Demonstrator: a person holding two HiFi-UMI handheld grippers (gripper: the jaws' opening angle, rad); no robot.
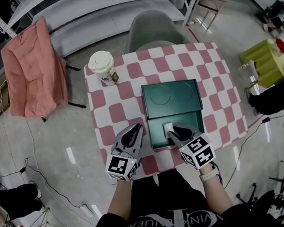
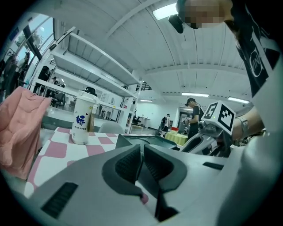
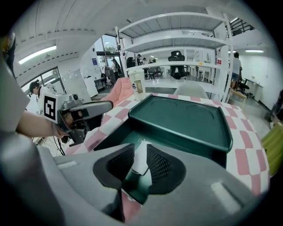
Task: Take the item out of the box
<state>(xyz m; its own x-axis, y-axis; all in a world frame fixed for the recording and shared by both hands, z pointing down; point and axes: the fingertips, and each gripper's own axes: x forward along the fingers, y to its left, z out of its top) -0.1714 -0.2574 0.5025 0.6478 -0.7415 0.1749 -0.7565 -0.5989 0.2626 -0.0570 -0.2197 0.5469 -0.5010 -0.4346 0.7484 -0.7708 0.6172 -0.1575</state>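
White item (image 1: 167, 127) sits low in the green box (image 1: 157, 136), which lies at the table's (image 1: 117, 112) near edge with its lid (image 1: 171, 99) thrown back toward the far edge. From the head view we see the right gripper (image 1: 177, 131) dipped into the box, right at the item, while the left gripper (image 1: 135, 131) hovers over the cloth just beside the box's left wall. A paper cup (image 1: 102, 66) stands well clear near the far left corner.

Over to the left gripper view: its jaws are pressed together with nothing between them, pointing across the table past the box.

Now the right gripper view: jaws narrowly parted, angled down into the box, and the white item stands upright between the pads. We can't see a firm squeeze, so we call this the reach-and-straddle step, grasp not yet made.

Next, we reckon, calls for closing squarely on the item, then lifting straight up, clear of the near wall and lid.
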